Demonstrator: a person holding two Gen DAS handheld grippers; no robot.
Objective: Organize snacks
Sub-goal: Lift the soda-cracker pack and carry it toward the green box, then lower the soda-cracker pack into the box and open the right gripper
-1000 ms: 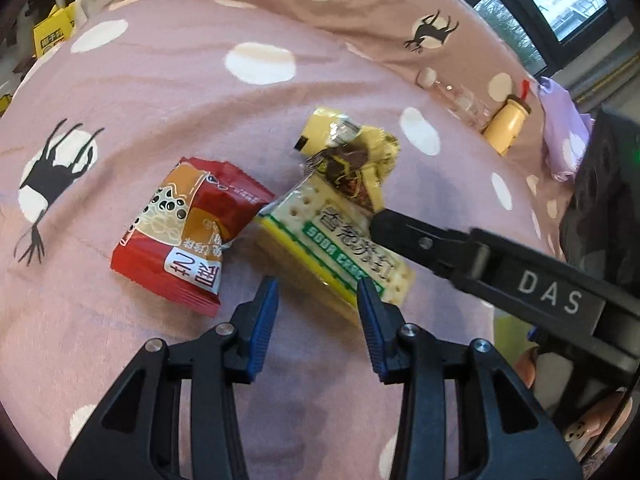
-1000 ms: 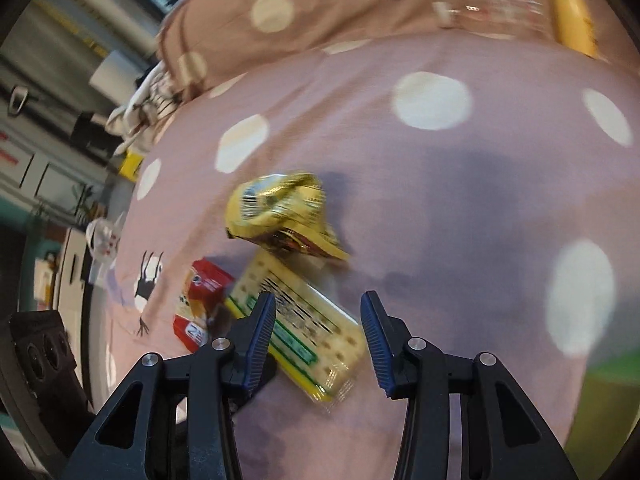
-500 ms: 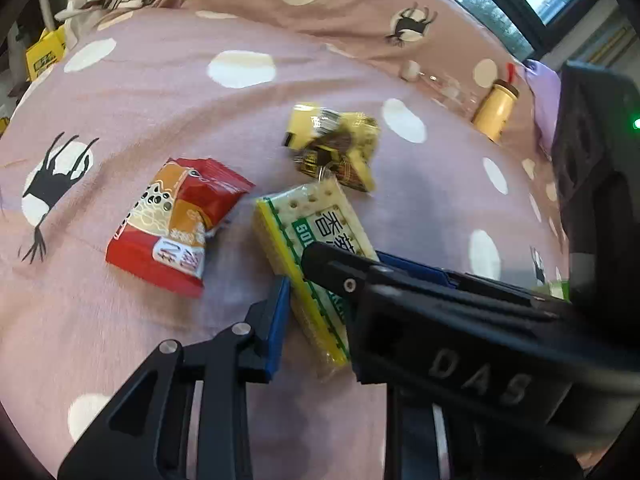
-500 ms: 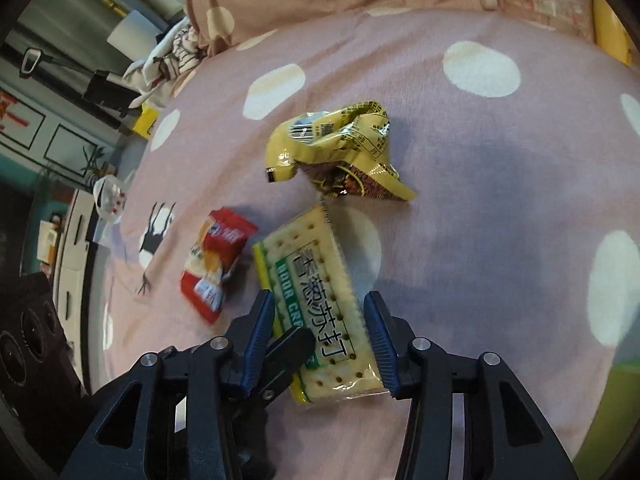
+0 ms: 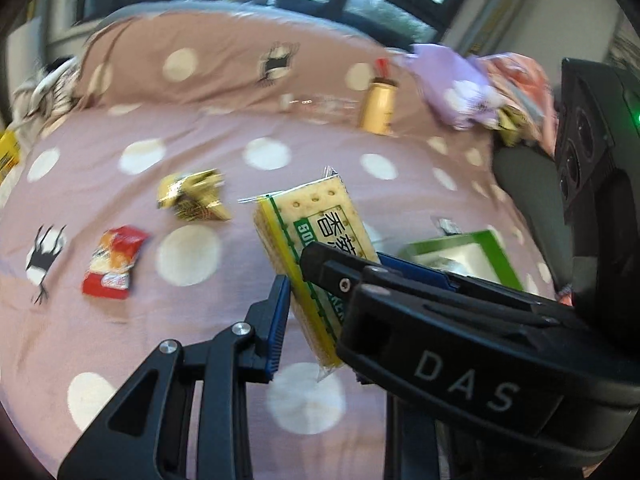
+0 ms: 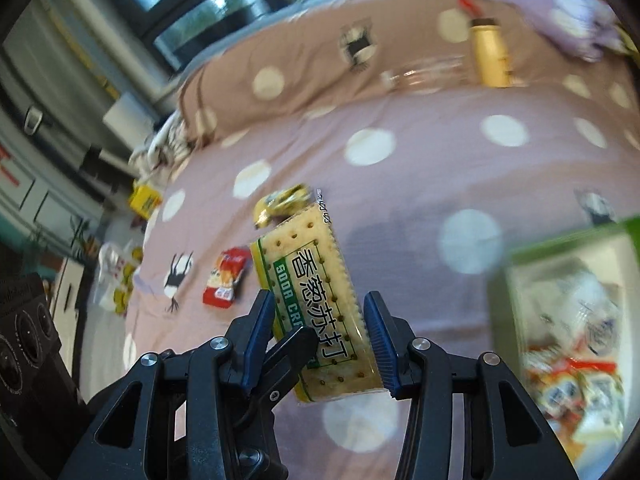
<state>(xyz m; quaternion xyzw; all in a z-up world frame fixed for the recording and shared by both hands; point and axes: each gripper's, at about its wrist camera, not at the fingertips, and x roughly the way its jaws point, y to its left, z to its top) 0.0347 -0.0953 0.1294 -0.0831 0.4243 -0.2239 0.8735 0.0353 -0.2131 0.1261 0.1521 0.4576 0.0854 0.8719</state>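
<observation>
Across bed, pink polka-dot bedspread (image 5: 224,168)

The right tool (image 5: 384,280) hides the left tool's other finger; the green box (image 6: 568,320) is blurred and cut off.

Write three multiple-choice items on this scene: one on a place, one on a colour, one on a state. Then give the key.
1. Where is the cracker pack?
A. flat on the bedspread
B. lifted, between the gripper fingers
C. inside the box

2. What colour is the rim of the box?
A. green
B. blue
C. red

3. What state is the right gripper in?
A. wide open, empty
B. shut on the cracker pack
C. out of view

Key: B, it hangs above the bedspread; A, its edge is bright green; B, both pads press the pack's sides.
</observation>
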